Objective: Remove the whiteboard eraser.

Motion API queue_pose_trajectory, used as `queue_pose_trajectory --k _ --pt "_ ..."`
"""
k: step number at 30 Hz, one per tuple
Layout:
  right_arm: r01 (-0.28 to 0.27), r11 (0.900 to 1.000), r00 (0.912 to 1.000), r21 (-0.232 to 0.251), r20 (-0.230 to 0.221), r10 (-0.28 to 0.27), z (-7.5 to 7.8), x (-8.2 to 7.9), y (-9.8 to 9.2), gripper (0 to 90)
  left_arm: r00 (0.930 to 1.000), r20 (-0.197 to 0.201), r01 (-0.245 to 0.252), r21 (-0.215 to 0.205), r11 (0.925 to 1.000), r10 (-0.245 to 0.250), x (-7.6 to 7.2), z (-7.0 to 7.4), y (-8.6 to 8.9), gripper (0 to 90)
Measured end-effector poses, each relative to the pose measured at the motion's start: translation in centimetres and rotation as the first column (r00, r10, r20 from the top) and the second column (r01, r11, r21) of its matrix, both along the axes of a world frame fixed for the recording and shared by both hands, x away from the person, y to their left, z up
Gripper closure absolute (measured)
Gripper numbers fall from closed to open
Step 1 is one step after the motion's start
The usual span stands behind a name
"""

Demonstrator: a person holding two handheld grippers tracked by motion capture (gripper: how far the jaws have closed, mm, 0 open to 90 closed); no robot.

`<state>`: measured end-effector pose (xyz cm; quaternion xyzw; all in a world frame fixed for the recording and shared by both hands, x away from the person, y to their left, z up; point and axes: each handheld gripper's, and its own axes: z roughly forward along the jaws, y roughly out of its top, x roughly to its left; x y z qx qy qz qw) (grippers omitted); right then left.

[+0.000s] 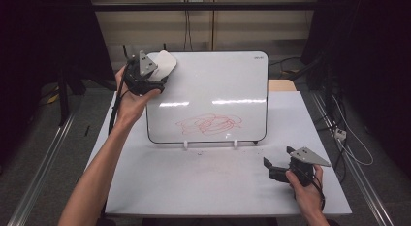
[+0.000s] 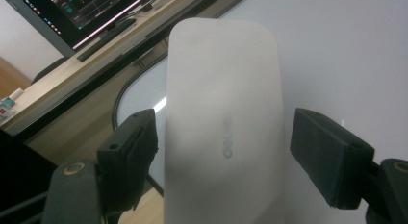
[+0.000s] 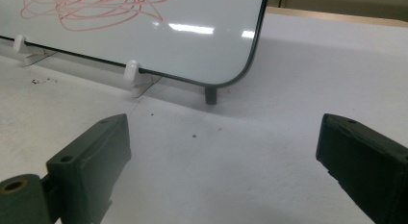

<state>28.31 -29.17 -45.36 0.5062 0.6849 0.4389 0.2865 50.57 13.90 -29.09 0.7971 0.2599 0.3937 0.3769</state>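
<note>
A white eraser (image 1: 165, 63) lies over the top left corner of the whiteboard (image 1: 218, 80). My left gripper (image 1: 159, 74) is shut on it. In the left gripper view the eraser (image 2: 221, 113) stands lengthwise between the jaws of the left gripper (image 2: 223, 137), with one pad against each long side and the whiteboard (image 2: 346, 51) behind. A red scribble (image 1: 209, 124) covers the lower middle of the board. My right gripper (image 1: 277, 156) rests near the table's front right, held in a hand, open with nothing between its fingers. From the right gripper (image 3: 223, 152) I see the scribble (image 3: 91, 7) above the board's lower edge.
The board leans on white clips (image 1: 185, 144) and a dark foot (image 3: 210, 95) on the white table (image 1: 194, 182). A monitor and a keyboard (image 2: 103, 31) sit on a desk behind the board. Dark curtains flank the table, and cables hang at the right.
</note>
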Motion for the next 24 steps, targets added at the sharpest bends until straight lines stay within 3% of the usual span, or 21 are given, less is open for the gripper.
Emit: queue_pose_trajectory --k 7,24 --pt "-0.005 1.000 1.0000 -0.002 0.000 0.004 0.00 -0.05 0.00 4.8 0.9999 -0.002 -0.016 0.035 0.9993 0.016 0.75 -0.14 -0.73 29.5" --pt "-0.005 1.000 1.0000 -0.007 -0.002 0.005 -0.02 -0.01 0.06 4.8 0.9992 -0.013 -0.036 0.040 0.9985 0.037 0.89 -0.32 -0.85 30.5"
